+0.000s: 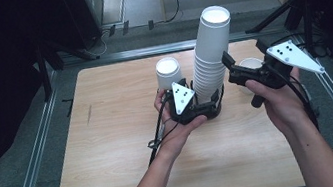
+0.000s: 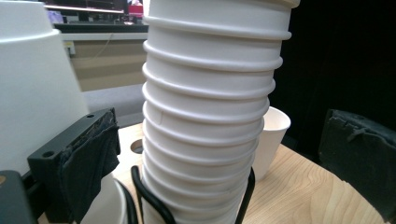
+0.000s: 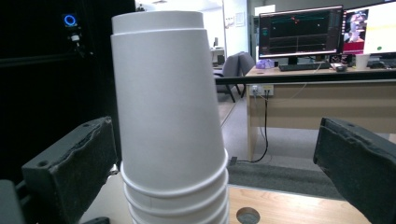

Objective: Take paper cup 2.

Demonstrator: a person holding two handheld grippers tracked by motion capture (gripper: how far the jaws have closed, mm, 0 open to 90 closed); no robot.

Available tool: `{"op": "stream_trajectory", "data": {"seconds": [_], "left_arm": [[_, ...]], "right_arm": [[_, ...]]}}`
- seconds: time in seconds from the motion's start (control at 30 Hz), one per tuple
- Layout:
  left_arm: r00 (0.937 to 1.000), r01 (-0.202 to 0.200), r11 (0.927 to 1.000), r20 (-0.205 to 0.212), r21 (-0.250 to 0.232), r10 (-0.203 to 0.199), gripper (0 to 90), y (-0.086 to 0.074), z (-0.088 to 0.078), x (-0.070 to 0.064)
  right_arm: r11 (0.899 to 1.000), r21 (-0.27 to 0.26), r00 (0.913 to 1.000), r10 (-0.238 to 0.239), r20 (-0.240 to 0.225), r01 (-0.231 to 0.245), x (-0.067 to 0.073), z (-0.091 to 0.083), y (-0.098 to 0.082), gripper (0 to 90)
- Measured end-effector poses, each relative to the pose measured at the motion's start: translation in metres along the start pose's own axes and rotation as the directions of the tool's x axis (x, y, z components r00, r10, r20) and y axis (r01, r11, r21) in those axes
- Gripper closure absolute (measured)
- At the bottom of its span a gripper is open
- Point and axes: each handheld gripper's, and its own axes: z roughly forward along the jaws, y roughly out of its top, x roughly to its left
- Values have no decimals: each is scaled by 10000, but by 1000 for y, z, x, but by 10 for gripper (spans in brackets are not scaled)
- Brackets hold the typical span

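Note:
A tall stack of upside-down white paper cups (image 1: 209,56) stands mid-table, leaning a little to the right. My left gripper (image 1: 209,103) is down at its base, open, with the stack (image 2: 210,116) between its jaws and a gap on both sides. A black wire ring (image 2: 140,191) circles the stack's foot. My right gripper (image 1: 227,67) is open beside the stack's right flank. In the right gripper view the top cups (image 3: 168,116) stand between its wide-apart jaws, nearer the left one; I cannot tell whether that jaw touches them.
A single upside-down cup (image 1: 168,72) stands just left of the stack, close to my left gripper's jaw (image 2: 32,84). An upright cup (image 1: 251,66) sits behind my right gripper (image 2: 273,135). The wooden table (image 1: 112,147) has metal rails around it. A desk with monitors (image 3: 303,37) stands farther off.

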Motion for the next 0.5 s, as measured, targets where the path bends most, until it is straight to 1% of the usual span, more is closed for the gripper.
{"op": "stream_trajectory", "data": {"seconds": [0.07, 0.2, 0.23, 0.3, 0.33, 0.37, 0.5], "left_arm": [[10000, -20, 10000, 13, -54, 20, 0, 1, 3, -2], [10000, -41, 9998, -12, -180, 41, 0, 2, 10, -3], [9999, -91, 9997, -79, -231, 89, 0, 3, 11, -4], [10000, -38, 9996, -77, -297, 35, 0, 4, 14, -4], [9999, -96, 9996, -91, -279, 94, 0, 5, 15, -5], [9998, -158, 9993, -139, -334, 154, 0, 5, 17, -5], [9994, -258, 9993, -251, -284, 251, 0, 6, 22, -7]], "right_arm": [[10000, -13, 10000, 14, -88, -14, 2, 3, 2, 0], [9999, 26, 9996, -129, -264, 130, 7, 9, 7, 0], [9996, 56, 9989, -290, -371, 292, 9, 13, 9, 0], [9994, 83, 9987, -321, -386, 325, 10, 14, 9, 0], [9990, 115, 9983, -416, -405, 421, 10, 16, 10, 0], [9989, 148, 9981, -436, -439, 443, 11, 18, 10, 0], [9984, 290, 9974, -471, -538, 487, 11, 26, 10, 0]]}}
